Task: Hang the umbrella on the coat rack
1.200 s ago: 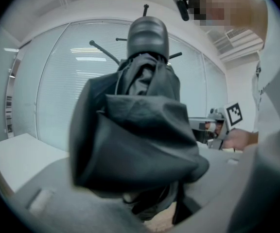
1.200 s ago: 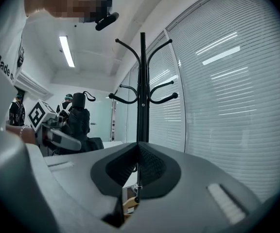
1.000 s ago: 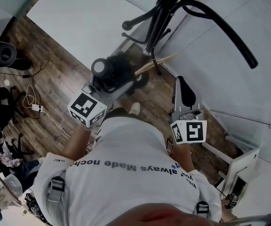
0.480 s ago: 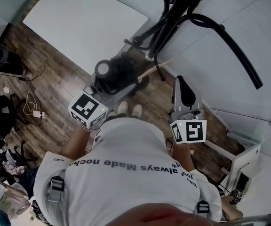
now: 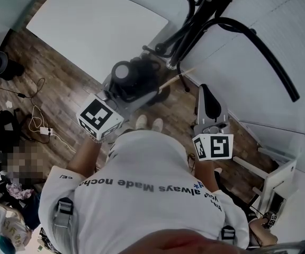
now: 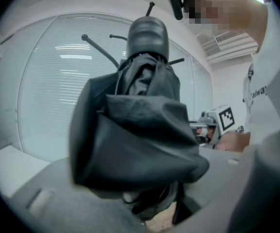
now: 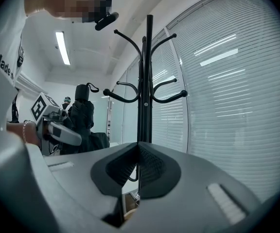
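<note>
The left gripper (image 6: 147,212) pinches the folded black fabric umbrella (image 6: 140,130): likely light, loose canopy slippery, so squeeze its stiff core; the right gripper (image 7: 137,174) has jaws pressed together, empty

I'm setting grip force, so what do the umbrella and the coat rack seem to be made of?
The umbrella: soft, matte dark fabric, going by its loose folds and creases. Its rounded handle looks like smooth hard plastic with a dull sheen. The coat rack: probably black-coated metal tube, given the thin, smoothly curved hooks and faint gloss, though the look leaves that open.
</note>
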Tool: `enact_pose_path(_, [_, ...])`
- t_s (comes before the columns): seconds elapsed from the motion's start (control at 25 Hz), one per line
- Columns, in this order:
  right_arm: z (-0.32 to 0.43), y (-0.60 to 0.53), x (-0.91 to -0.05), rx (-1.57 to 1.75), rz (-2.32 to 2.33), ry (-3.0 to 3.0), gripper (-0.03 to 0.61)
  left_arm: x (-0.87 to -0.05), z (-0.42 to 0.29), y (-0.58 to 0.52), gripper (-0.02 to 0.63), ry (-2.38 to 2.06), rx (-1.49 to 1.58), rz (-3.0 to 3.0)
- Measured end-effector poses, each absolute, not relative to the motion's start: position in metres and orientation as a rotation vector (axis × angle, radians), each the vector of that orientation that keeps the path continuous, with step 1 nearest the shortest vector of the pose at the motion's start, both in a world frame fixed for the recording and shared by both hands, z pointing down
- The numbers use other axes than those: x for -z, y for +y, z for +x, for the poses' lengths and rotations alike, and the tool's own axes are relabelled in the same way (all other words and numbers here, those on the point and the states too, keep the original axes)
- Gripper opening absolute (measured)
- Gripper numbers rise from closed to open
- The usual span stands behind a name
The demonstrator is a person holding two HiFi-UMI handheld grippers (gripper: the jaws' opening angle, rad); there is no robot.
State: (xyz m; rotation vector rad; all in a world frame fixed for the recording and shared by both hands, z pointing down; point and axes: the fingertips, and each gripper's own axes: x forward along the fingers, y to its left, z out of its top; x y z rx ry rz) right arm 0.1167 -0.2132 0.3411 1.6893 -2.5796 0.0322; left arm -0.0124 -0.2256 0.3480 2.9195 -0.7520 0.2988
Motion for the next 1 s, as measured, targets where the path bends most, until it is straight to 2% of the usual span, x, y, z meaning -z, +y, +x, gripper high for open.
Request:
enact_pose_path(0.4, [0.124,-0.215,-0.342,-0.037,1.708,-2.569,0.002,-0.336,0.005,-0.241,0.287,-0.703,-0.297,2.968])
enact_pose_path(1.0, [0.127,-0.22,-0.341,-0.038,1.701,-2.579,0.002,-0.36,0.0,-0.257,0.287,-0.736,-0.353,2.893])
